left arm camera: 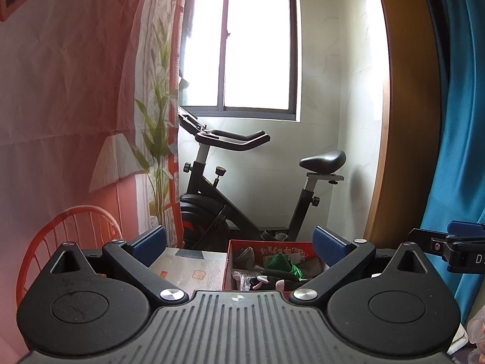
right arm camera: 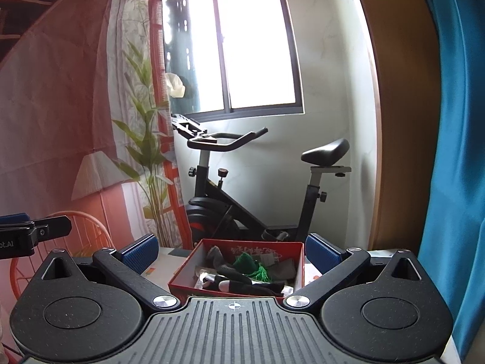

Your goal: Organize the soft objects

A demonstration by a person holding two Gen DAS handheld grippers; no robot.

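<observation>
Red box (right arm camera: 182, 286) holds green tassel (right arm camera: 260, 273); teal curtain (right arm camera: 454, 121).

The left tool (left arm camera: 239, 247) hangs with its blue pads wide apart and nothing between them, above a red box (left arm camera: 230, 265) of soft items on the counter (left arm camera: 188, 268). An exercise bike (left arm camera: 242, 194) stands behind, under the window (left arm camera: 239, 39).

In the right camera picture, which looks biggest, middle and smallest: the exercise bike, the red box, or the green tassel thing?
1. exercise bike
2. red box; it is nearer, so true size is unsure
3. green tassel thing
</observation>
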